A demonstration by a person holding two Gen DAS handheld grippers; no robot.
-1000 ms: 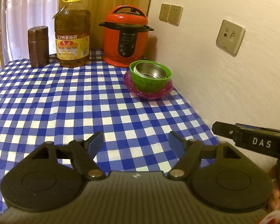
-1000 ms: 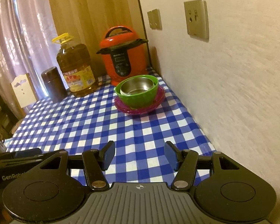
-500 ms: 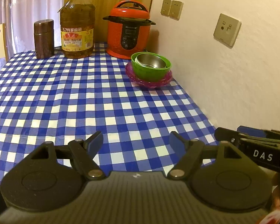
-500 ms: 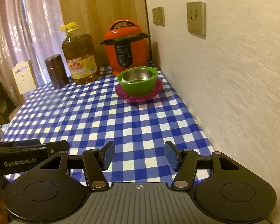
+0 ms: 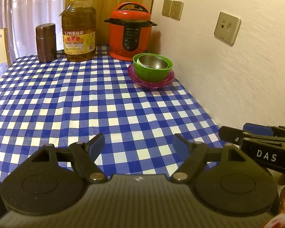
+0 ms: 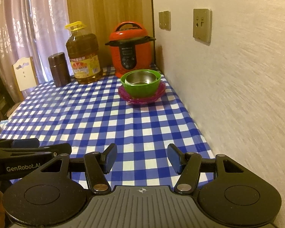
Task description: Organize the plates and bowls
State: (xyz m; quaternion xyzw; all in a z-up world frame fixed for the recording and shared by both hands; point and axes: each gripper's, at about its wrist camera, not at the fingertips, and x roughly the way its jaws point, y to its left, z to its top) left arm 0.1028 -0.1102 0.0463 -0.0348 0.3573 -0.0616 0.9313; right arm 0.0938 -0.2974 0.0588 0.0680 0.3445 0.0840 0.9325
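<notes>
Bowls (image 6: 140, 87): two, nested on one plate (image 6: 127, 97).

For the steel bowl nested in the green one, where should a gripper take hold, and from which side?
Probably the steel bowl by its rim, from above: one finger inside, one in the gap to the green bowl, which looks widest on the oil-bottle side. Its walls sit sunk inside the green bowl, so only the rim is exposed. The wall and the red cooker crowd the other sides.
</notes>
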